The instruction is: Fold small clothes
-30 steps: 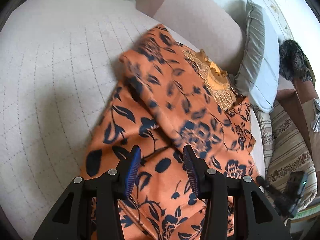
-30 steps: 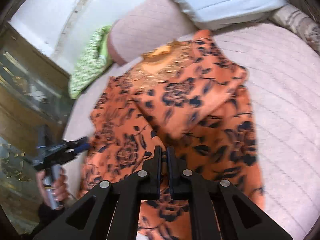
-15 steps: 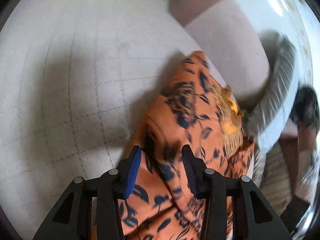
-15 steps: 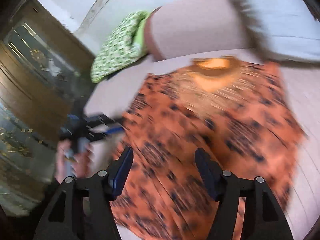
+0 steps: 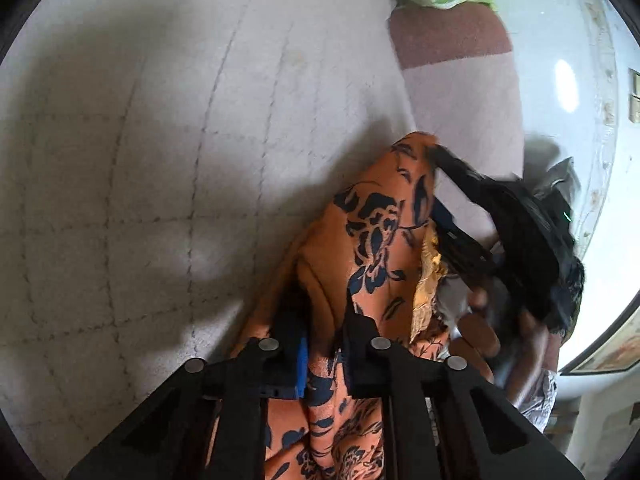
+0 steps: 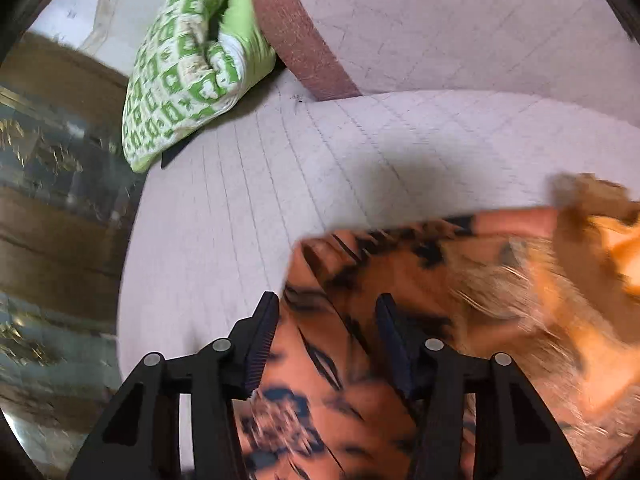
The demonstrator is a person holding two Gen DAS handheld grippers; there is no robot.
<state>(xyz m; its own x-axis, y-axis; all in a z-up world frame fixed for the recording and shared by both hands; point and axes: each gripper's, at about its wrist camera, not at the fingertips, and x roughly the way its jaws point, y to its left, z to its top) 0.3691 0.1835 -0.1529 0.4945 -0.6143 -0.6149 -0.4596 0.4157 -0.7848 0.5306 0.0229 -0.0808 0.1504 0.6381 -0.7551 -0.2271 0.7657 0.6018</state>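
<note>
Left wrist view: one left gripper [image 5: 326,354], jaws just closed, now pinches a fold of the one orange garment [image 5: 376,240] on the quilted sofa [image 5: 160,160], where earlier it gaped. Right wrist view: one right gripper [image 6: 328,340], just narrowing, stands half open over blurred cloth, unclamped; one green pillow [image 6: 188,60] now behind.

Soft matt orange garment [image 5: 372,240] printed with dark flowers, gold fringed trim at the neck [image 6: 520,296]. Matt quilted pale sofa cover [image 5: 160,160], stitched in squares. Green-and-white patterned cloth cushion [image 6: 188,68]. Matt black plastic left hand-held gripper [image 5: 324,344] with ribbed blue pads.
</note>
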